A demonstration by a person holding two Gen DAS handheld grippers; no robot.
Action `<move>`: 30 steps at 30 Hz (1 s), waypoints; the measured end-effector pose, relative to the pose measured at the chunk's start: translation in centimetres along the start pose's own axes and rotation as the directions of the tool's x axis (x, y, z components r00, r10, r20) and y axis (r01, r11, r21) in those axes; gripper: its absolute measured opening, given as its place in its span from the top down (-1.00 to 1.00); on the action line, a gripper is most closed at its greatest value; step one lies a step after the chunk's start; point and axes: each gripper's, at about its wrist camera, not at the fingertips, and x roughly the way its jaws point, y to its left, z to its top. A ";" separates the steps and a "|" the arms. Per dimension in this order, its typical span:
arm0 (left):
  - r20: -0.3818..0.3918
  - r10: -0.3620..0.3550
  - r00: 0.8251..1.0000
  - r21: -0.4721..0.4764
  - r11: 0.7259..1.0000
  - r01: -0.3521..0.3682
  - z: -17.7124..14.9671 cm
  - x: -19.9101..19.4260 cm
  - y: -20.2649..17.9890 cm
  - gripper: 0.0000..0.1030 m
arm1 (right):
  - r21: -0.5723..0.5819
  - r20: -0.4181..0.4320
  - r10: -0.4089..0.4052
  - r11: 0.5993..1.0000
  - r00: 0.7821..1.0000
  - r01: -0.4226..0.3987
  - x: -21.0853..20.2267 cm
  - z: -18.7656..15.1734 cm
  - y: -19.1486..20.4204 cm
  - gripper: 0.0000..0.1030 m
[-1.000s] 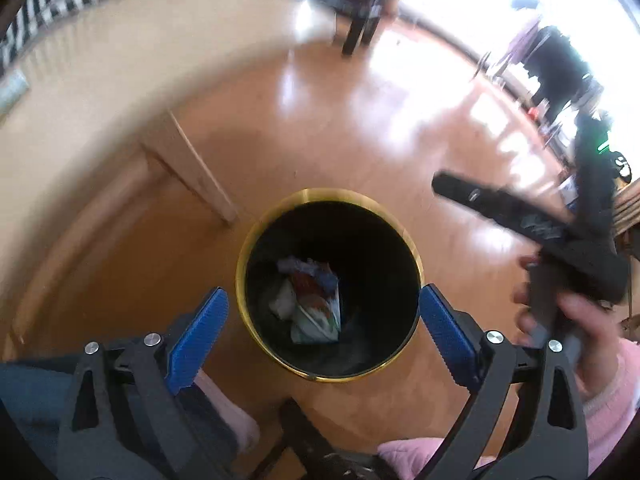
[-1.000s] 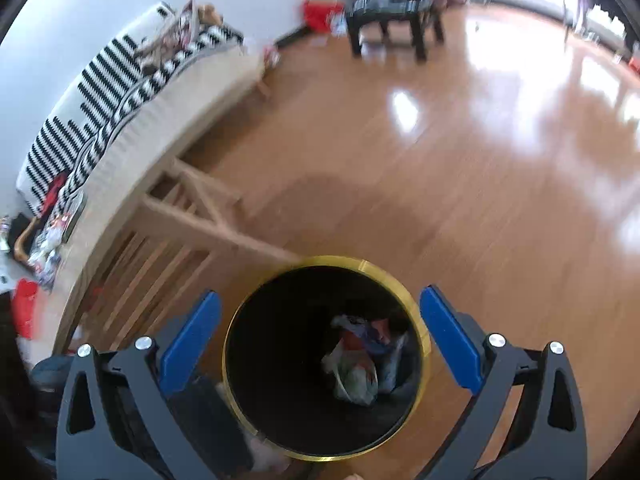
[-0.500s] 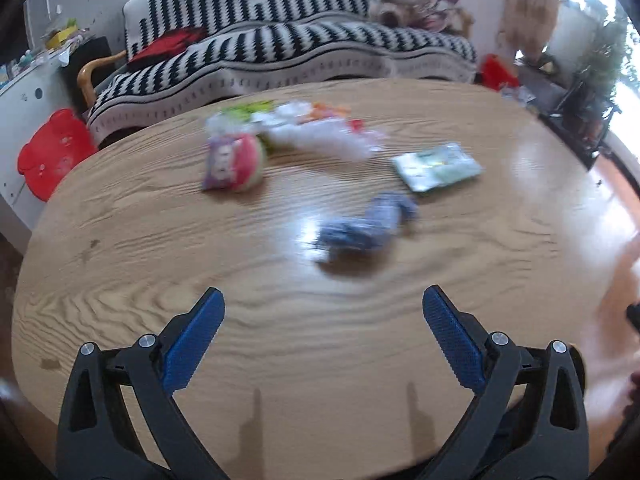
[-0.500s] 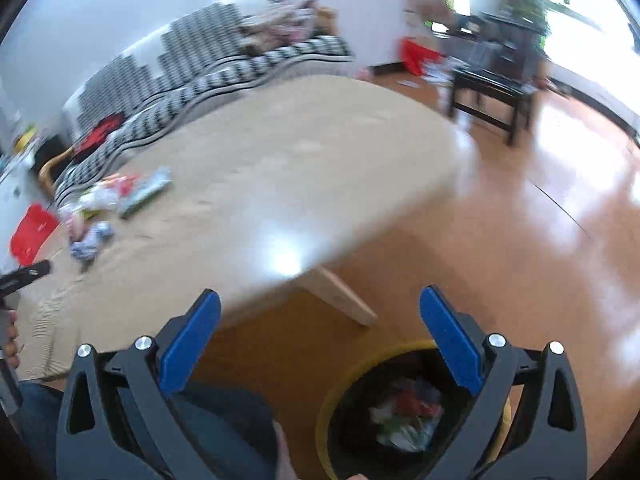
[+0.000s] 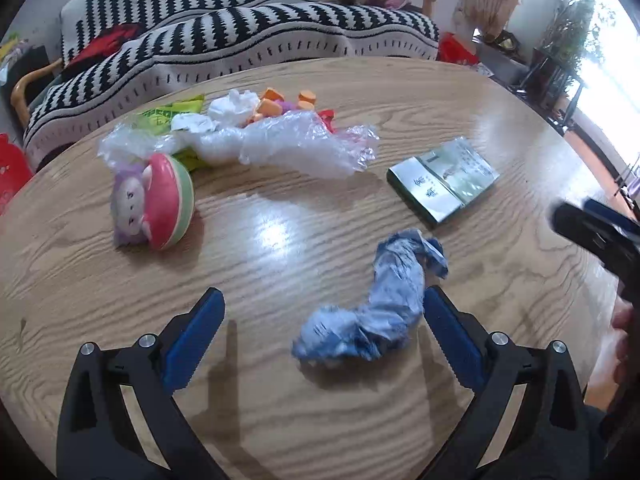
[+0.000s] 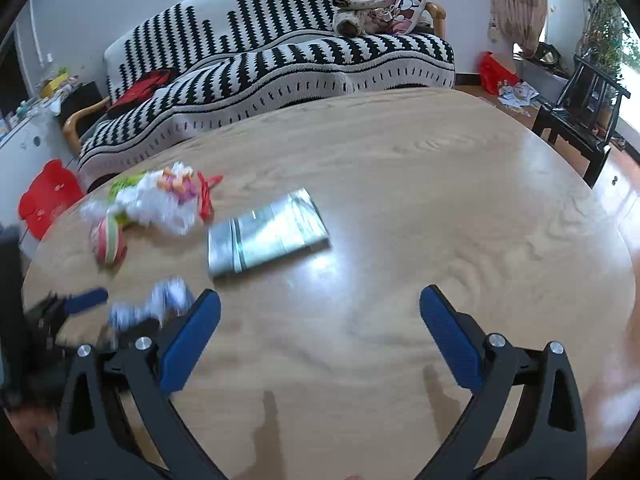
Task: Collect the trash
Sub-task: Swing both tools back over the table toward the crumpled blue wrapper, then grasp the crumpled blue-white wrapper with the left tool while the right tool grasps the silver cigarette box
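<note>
A crumpled blue wrapper (image 5: 376,304) lies on the wooden table (image 5: 280,400), just inside my open, empty left gripper (image 5: 322,338), close to its right finger. A silver-green packet (image 5: 442,182) lies beyond it, and a heap of clear plastic film (image 5: 280,146) with tissue sits further back. My right gripper (image 6: 320,336) is open and empty above bare table, with the packet (image 6: 266,236) ahead of it to the left and the blue wrapper (image 6: 160,304), blurred, at its left finger.
A round pink-and-green toy (image 5: 156,204) lies left of the heap, with orange bits (image 5: 276,106) and a green wrapper (image 5: 168,114) behind. A striped sofa (image 6: 280,52) stands beyond the table. A dark chair (image 6: 580,116) stands at the right. The right gripper shows at the left wrist view's right edge (image 5: 600,236).
Both grippers swung up from over the gold-rimmed bin on the floor to the table top. The left gripper has moved in close to the blue wrapper. Both stay open.
</note>
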 end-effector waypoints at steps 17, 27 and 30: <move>-0.039 -0.113 0.993 0.036 0.993 0.114 -0.1 0.8 -1.2 -0.87 | -0.162 -0.104 -0.036 0.987 0.994 0.018 9.6 2.5 4.6 -0.90; -0.006 -0.063 0.998 0.026 0.998 0.063 -0.3 1.1 -0.9 -0.87 | -0.256 -0.121 0.035 0.964 0.992 -0.066 10.3 3.6 4.2 -0.90; 0.038 -0.072 0.997 0.016 0.997 0.072 -0.1 1.0 -0.4 -0.58 | -0.263 -0.099 0.055 0.961 0.994 -0.080 9.4 3.3 3.9 -0.51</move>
